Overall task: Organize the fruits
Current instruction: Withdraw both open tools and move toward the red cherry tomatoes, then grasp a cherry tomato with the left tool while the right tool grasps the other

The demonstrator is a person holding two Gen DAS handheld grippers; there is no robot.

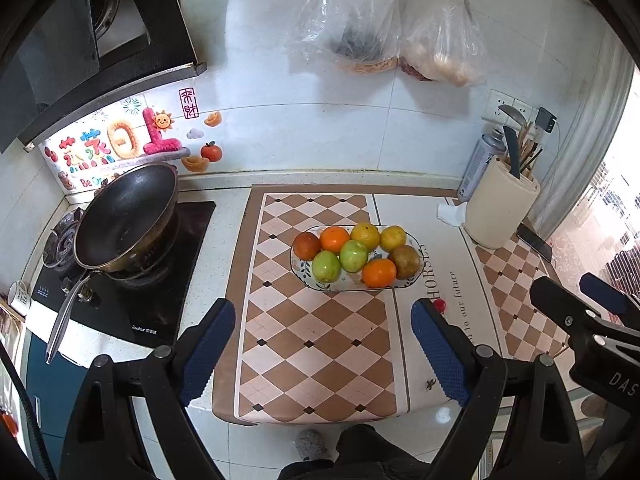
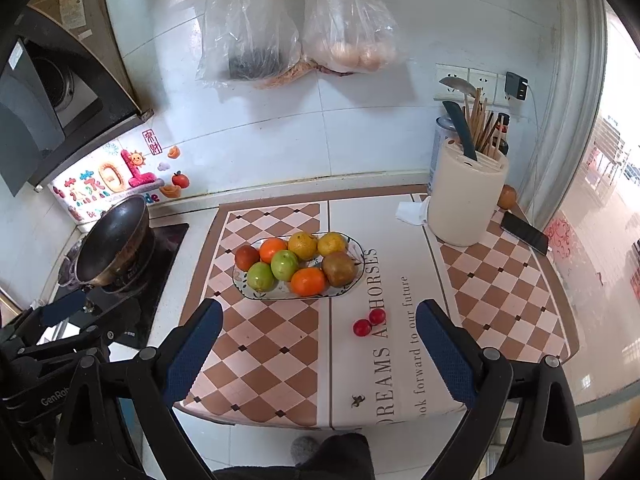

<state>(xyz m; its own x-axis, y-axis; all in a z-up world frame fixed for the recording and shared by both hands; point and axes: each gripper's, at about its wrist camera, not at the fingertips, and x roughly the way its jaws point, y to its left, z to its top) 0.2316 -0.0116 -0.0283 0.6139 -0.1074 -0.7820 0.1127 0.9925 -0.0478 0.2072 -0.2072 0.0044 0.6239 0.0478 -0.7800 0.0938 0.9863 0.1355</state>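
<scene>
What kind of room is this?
Most likely a home kitchen: a wok sits on a stove under a range hood, and a holder of utensils stands on the counter near a plate of fruit.

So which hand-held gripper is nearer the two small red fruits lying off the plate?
Right. The right hand-held gripper has the two small red fruits just ahead, between its open fingers. The left hand-held gripper is further left, with them beside its right finger.
</scene>
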